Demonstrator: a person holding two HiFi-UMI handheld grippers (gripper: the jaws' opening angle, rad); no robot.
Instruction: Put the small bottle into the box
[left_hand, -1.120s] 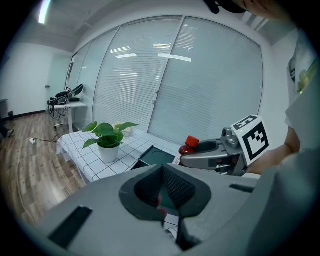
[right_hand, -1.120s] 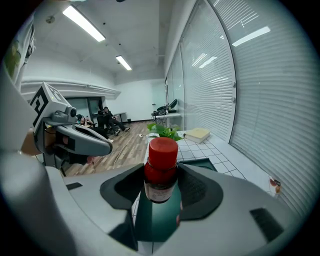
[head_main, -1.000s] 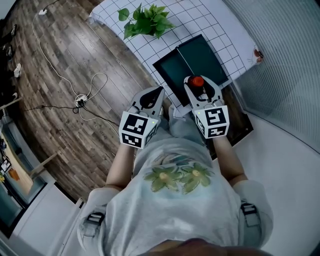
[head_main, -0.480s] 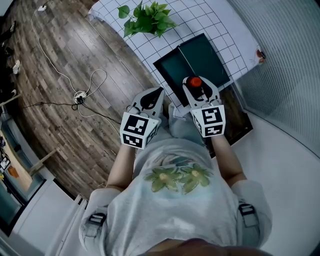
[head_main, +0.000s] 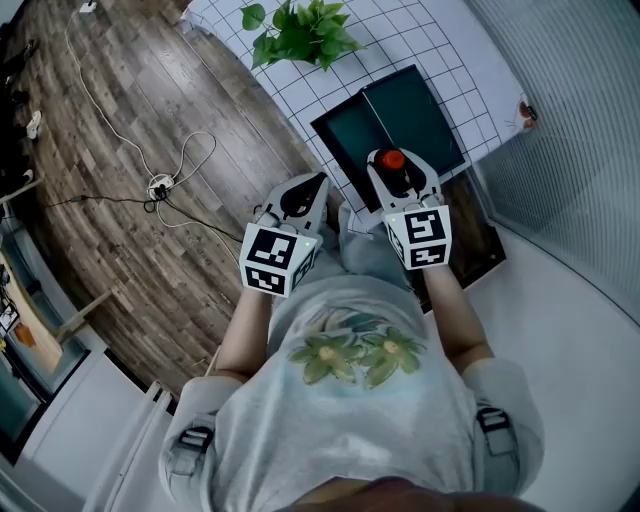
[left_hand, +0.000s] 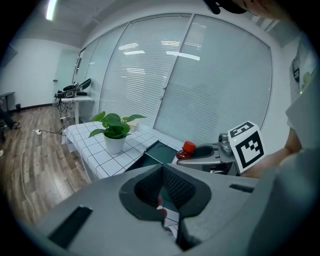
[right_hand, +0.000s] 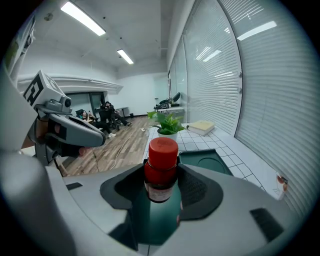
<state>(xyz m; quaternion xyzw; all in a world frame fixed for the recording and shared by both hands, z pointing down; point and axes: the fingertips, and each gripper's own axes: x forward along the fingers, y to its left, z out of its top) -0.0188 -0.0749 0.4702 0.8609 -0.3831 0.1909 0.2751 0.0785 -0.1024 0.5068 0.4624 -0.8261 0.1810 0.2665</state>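
Observation:
A small bottle (right_hand: 161, 167) with a red cap (head_main: 392, 159) stands upright between the jaws of my right gripper (right_hand: 161, 189), which is shut on it. The right gripper (head_main: 398, 168) holds it over the near edge of the dark green box (head_main: 350, 140), whose lid (head_main: 412, 105) lies open beside it. In the right gripper view the box's inside (right_hand: 150, 225) shows below the bottle. My left gripper (head_main: 308, 188) hangs to the left of the box, shut and empty. From the left gripper (left_hand: 162, 202) I see the bottle (left_hand: 187, 148) in the other gripper.
The box sits on a table with a white checked cloth (head_main: 440, 50), near a potted plant (head_main: 300, 35). A dark board (head_main: 478, 240) lies by the table's near right corner. A cable (head_main: 165, 185) runs over the wooden floor at the left. Window blinds (head_main: 570, 120) close the right side.
The head view has shifted slightly. Both grippers stay almost where they were, and the bottle remains in the right one.

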